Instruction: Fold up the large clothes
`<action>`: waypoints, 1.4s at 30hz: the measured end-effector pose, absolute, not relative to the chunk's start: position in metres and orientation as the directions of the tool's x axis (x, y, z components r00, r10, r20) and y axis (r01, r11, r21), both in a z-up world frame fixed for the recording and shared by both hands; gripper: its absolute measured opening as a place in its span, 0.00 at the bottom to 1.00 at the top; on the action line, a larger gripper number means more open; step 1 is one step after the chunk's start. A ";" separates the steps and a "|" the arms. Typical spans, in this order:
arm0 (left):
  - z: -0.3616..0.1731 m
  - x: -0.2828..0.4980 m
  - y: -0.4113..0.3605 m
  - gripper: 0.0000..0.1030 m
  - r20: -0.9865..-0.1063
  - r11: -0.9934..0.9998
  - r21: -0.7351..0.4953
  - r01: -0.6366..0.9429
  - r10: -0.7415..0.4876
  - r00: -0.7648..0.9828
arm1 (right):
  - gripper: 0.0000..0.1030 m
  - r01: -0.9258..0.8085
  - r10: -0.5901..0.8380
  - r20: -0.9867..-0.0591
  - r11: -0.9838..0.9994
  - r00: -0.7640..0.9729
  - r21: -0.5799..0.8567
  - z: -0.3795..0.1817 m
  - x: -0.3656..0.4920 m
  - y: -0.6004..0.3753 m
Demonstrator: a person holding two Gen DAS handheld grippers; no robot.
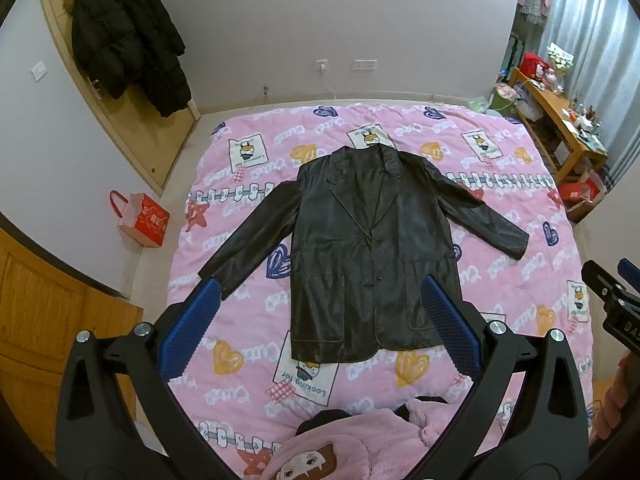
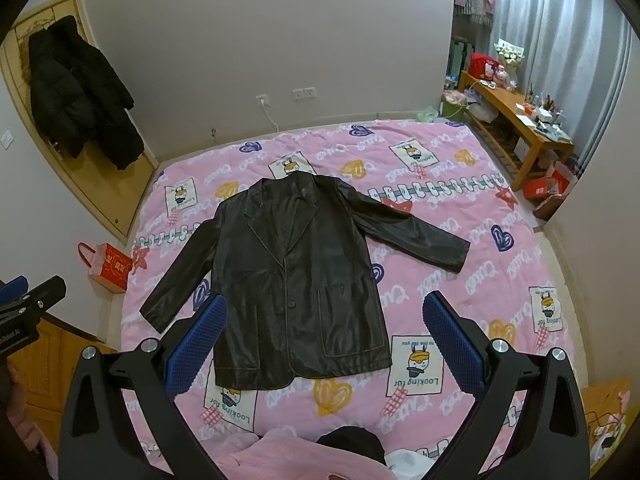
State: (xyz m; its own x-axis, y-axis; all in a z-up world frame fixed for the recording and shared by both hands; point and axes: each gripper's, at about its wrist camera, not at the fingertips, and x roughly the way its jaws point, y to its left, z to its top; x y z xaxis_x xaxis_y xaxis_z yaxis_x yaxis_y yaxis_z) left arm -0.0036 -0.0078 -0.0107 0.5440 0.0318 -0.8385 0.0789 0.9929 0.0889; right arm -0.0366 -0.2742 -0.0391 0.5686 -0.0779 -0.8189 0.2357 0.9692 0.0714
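Observation:
A dark brown leather jacket [image 1: 368, 248] lies flat and face up on the pink quilt [image 1: 248, 320], collar toward the far wall, both sleeves spread out to the sides. It shows the same way in the right wrist view, jacket [image 2: 296, 280] on quilt [image 2: 460, 248]. My left gripper [image 1: 320, 292] hangs open above the jacket's lower hem, holding nothing. My right gripper [image 2: 324, 312] is open too, high over the hem, empty. Each gripper's tip shows at the edge of the other's view, right gripper [image 1: 612, 292] and left gripper [image 2: 28, 300].
Pink fleece clothing [image 1: 340, 448] is heaped at the near edge of the bed. A black puffer coat [image 1: 128, 40] hangs on the door at left. A red gift bag [image 1: 144, 220] stands on the floor left of the bed. A cluttered wooden bench [image 2: 516, 128] lines the right wall.

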 end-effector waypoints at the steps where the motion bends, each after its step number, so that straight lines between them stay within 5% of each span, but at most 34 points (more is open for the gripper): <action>1: -0.011 -0.005 -0.008 0.94 -0.840 0.993 0.090 0.077 0.034 0.542 | 0.93 0.240 -0.085 -0.819 0.968 0.568 0.067 -0.040 -0.037 -0.277; 26: 0.021 0.006 -0.005 0.94 -0.826 0.978 0.069 -0.197 0.167 0.538 | 0.93 0.188 -0.065 -0.816 0.981 0.575 0.054 -0.043 -0.017 -0.391; 36: 0.005 0.082 0.118 0.94 -0.755 0.926 0.041 -0.375 0.275 0.596 | 0.93 0.130 0.010 -0.784 0.985 0.620 0.115 -0.038 0.049 -0.365; 42: -0.087 0.136 0.250 0.94 -0.851 0.864 -0.014 -0.503 0.254 0.460 | 0.93 0.123 0.013 -0.806 0.987 0.592 0.107 -0.060 0.091 -0.296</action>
State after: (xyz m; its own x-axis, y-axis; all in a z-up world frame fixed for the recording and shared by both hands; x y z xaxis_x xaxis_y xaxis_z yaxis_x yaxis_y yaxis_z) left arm 0.1358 0.2501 -0.0875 0.4601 0.2541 -0.8508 -0.5028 0.8643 -0.0138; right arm 0.0906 -0.2958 -0.0604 0.5920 0.0135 -0.8058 0.1233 0.9866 0.1070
